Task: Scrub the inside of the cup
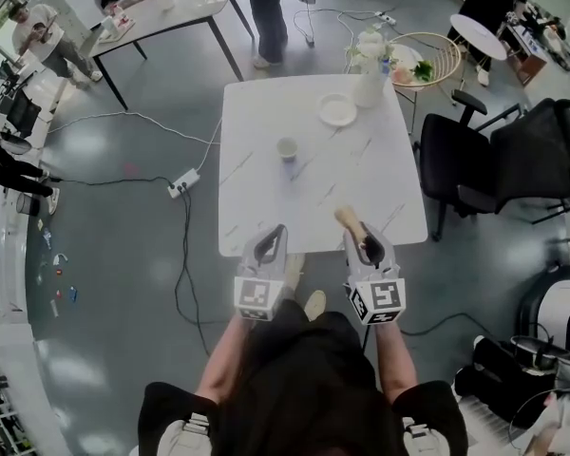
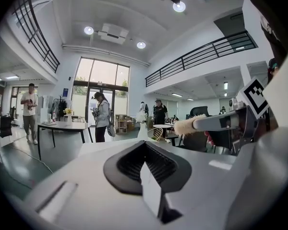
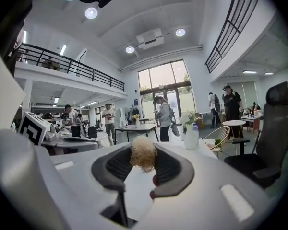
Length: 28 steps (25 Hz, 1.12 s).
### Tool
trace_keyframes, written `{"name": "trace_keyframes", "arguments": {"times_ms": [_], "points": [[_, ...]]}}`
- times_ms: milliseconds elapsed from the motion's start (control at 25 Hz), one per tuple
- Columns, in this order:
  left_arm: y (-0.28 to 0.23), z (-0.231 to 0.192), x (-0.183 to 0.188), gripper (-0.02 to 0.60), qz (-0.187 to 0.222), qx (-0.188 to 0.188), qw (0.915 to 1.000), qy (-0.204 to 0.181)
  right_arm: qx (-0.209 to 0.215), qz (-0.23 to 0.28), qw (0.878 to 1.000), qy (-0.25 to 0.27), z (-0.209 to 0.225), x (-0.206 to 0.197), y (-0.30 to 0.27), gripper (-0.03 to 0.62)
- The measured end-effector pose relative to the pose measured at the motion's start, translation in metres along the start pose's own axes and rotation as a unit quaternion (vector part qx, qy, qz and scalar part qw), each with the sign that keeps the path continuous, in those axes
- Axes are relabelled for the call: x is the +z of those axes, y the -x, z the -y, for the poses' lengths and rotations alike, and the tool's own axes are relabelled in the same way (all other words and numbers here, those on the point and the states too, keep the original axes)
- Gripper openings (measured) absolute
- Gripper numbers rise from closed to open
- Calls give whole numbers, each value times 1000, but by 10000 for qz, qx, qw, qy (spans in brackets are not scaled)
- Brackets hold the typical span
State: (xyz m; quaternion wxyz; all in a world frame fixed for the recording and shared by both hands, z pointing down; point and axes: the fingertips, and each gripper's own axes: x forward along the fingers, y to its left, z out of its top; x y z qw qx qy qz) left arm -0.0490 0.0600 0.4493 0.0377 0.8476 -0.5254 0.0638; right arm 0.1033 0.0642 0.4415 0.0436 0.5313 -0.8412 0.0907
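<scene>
Nearest, my left gripper closed, empty; right gripper clamps brush at bench edge; cup stands clear mid-bench.

Left gripper: jaws pressed together, nothing between, pointing 12 o'clock. Right gripper: at 3 o'clock of left gripper, level with it, pointing 12 o'clock, jaws clamped on brush handle. Left forearm, right forearm: bare, extended forward, roughly parallel.

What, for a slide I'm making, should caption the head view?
Person at a white table: brush in the right hand-held gripper, left hand-held gripper shut and empty, cup upright mid-table.
</scene>
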Motion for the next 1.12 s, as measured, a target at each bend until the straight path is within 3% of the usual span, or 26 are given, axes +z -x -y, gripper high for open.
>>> {"name": "trace_keyframes", "arguments": {"times_ms": [1120], "points": [[17, -2, -2, 8, -11, 101, 9999, -84, 169, 24, 9998, 88, -18, 1, 7, 114]]}}
